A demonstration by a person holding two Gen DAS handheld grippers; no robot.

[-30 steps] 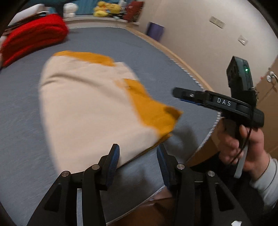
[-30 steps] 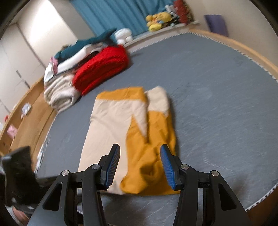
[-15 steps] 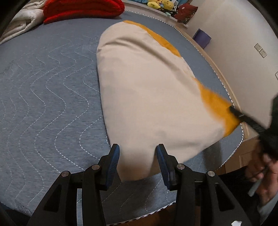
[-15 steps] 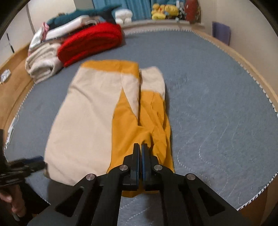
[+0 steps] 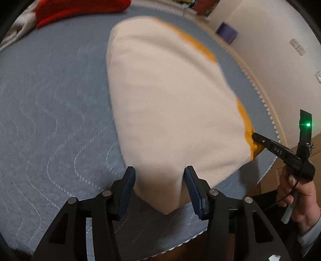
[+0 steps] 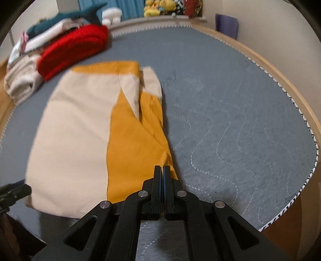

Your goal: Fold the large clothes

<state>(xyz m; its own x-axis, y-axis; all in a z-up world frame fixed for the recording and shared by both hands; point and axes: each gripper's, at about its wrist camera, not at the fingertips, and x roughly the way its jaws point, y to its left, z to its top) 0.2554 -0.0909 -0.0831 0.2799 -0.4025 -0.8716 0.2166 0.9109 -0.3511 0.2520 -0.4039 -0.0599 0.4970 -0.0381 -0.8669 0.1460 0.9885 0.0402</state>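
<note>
Right wrist view: we see right gripper clamped on orange hem of garment at mattress near edge; left gripper half-spread, cream corner between pads, untouched.

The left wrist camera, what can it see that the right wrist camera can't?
Only the left wrist view shows a hand holding the right tongs and the open left tongs around the garment's cream corner. Only the right wrist view shows the blue curtain, yellow plush toys and the orange sleeve laid out. Both show the cream and orange garment, red clothes and grey mattress.
</note>
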